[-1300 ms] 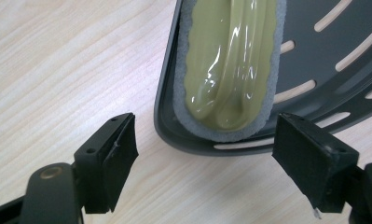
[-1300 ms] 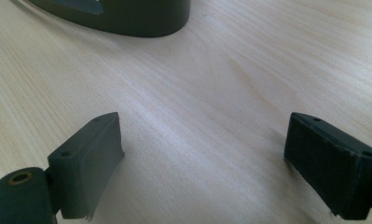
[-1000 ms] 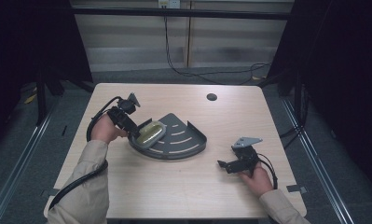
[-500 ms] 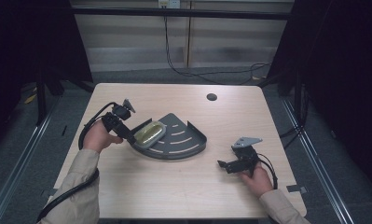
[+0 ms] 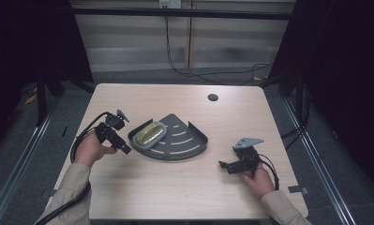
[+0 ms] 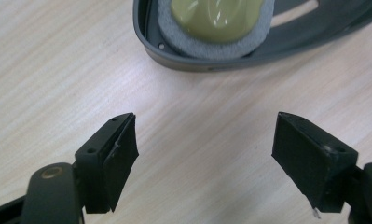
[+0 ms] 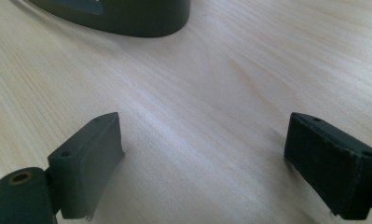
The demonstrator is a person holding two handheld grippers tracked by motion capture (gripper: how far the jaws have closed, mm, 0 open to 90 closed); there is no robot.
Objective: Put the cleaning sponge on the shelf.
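- High view, nearest me: right gripper (image 5: 231,165) rests on the table (image 5: 175,197) w/ jaws apart, nothing held, same as 1 s ago.
- Left gripper (image 5: 120,146) has backed off the tray (image 5: 194,140) since then; jaws wide, empty, just beside its rim.
- Soap (image 5: 149,132) on its grey pad (image 5: 140,142) sits in the tray's left corner.
- Looks placed, so prob. a release; far grommet hole (image 5: 213,97) untouched.

Yellow-green sponge (image 5: 149,133), dark grey tray (image 5: 187,143)
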